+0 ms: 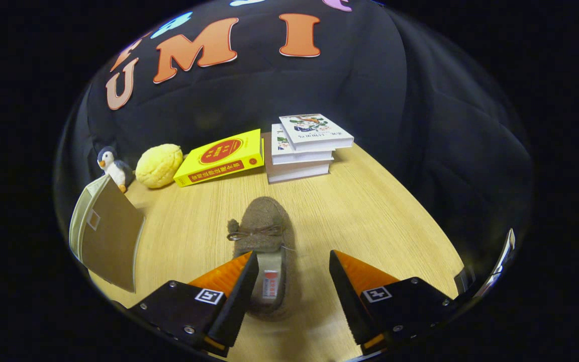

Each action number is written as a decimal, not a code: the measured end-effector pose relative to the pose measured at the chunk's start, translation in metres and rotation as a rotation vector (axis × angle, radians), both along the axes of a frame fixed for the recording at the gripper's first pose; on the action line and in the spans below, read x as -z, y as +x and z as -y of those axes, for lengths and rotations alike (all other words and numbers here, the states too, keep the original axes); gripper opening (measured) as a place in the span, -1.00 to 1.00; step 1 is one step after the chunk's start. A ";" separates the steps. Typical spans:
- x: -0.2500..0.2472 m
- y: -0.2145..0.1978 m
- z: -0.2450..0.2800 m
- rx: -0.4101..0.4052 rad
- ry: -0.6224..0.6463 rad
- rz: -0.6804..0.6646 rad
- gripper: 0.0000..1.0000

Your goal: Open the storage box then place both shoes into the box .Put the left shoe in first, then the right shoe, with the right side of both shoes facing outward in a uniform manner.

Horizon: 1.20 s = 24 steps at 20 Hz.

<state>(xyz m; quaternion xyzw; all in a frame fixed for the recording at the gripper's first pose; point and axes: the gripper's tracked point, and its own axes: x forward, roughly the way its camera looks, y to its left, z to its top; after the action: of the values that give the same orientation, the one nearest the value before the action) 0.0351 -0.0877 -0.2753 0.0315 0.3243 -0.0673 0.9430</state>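
Between the spread gripper [293, 264] jaws lies a shoe [264, 246]; its label unreadable.

I saw the shoe [265, 236] lying on the worktop [370, 221], its heel between my tool's [293, 261] wide-apart fingers. The box [106, 234] stood off to the left. Behind it sat a toy penguin [112, 167], then a round plush [159, 165], a book [221, 157] and a stack of books [303, 147].
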 end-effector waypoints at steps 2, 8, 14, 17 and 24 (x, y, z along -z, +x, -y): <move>0.012 0.004 0.001 -0.016 0.000 -0.018 0.57; 0.041 0.032 -0.004 -0.059 0.013 -0.052 0.04; 0.053 0.049 -0.008 -0.048 0.017 -0.068 -0.58; 0.047 0.046 -0.006 -0.016 0.022 -0.053 -0.93; 0.001 0.030 -0.020 0.019 0.060 0.000 -0.98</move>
<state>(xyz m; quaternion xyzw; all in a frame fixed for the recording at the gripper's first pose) 0.0650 -0.0682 -0.2764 0.0628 0.3260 -0.0666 0.9409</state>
